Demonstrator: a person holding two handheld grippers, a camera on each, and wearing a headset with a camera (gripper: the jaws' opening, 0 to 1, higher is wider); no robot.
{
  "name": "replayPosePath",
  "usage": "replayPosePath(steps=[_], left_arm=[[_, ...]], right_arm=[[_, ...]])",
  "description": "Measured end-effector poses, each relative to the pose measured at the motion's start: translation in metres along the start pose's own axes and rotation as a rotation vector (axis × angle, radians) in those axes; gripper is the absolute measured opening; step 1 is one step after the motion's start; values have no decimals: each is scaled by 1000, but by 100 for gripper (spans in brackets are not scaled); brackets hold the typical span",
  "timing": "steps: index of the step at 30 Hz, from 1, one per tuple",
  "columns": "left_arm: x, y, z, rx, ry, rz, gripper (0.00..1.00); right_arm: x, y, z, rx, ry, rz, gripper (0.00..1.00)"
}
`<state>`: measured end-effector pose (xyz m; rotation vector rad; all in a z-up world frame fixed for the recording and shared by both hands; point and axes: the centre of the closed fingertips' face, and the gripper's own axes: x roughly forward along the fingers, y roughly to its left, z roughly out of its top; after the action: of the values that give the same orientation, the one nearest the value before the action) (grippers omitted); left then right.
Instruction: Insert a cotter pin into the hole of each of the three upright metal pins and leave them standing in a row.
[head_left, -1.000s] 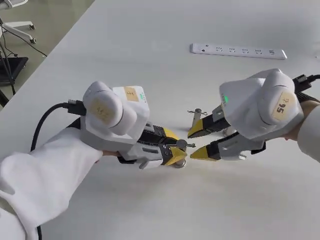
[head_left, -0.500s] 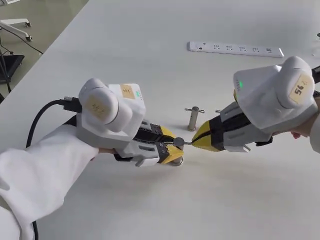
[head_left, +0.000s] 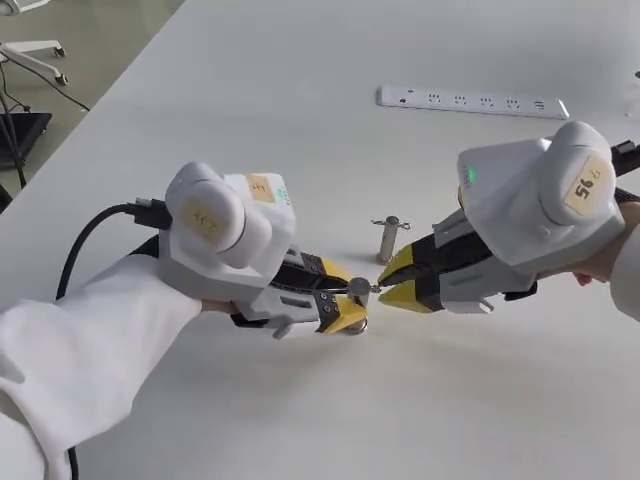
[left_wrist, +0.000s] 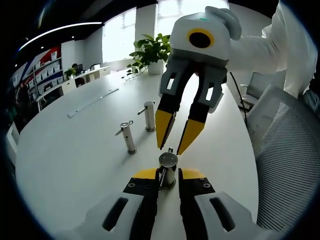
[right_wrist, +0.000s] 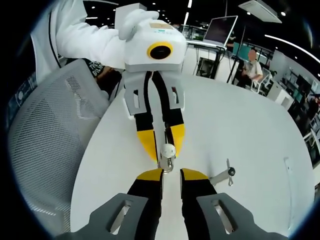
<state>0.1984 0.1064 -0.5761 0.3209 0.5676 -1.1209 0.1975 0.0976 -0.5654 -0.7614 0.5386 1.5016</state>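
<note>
- Seating a cotter pin in the held pin, I'd judge. Head view: left gripper (head_left: 347, 297) jaws clamped on an upright metal pin (head_left: 359, 288). Right gripper (head_left: 382, 290) jaws slightly apart at its head. Power strip (head_left: 470, 100) far back on the white bench (head_left: 300, 130).
- Left gripper view: cotter pin (left_wrist: 170, 149) sits between the right jaws' tips. Nearer fitted pin (left_wrist: 129, 137) and farther fitted pin (left_wrist: 149, 116) stand beyond. Keep the left clamp firm and push straight along the hole.
- Right gripper view: mesh chair (right_wrist: 45, 140) beside the bench, monitor (right_wrist: 222, 30) in the office behind.
</note>
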Motion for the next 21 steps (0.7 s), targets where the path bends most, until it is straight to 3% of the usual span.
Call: replayPosePath(steps=[3,9,10,14,21], left_arm=[[-2,0,-1,-4,-4,6,18],[-11,0,-4,-10,-4,22,38],[-13,0,-4,-45,-18,22,42],[-19,-7,-5,-90,-51,6,72],[-24,-22,-11,-145,-61,-15,100]], right_arm=[[-2,0,3,17,-17,3,10],[0,2,5,56,-34,13,17],[1,4,5,62,-38,19,18],[8,5,12,87,-91,19,24],[20,4,17,118,-128,20,24]])
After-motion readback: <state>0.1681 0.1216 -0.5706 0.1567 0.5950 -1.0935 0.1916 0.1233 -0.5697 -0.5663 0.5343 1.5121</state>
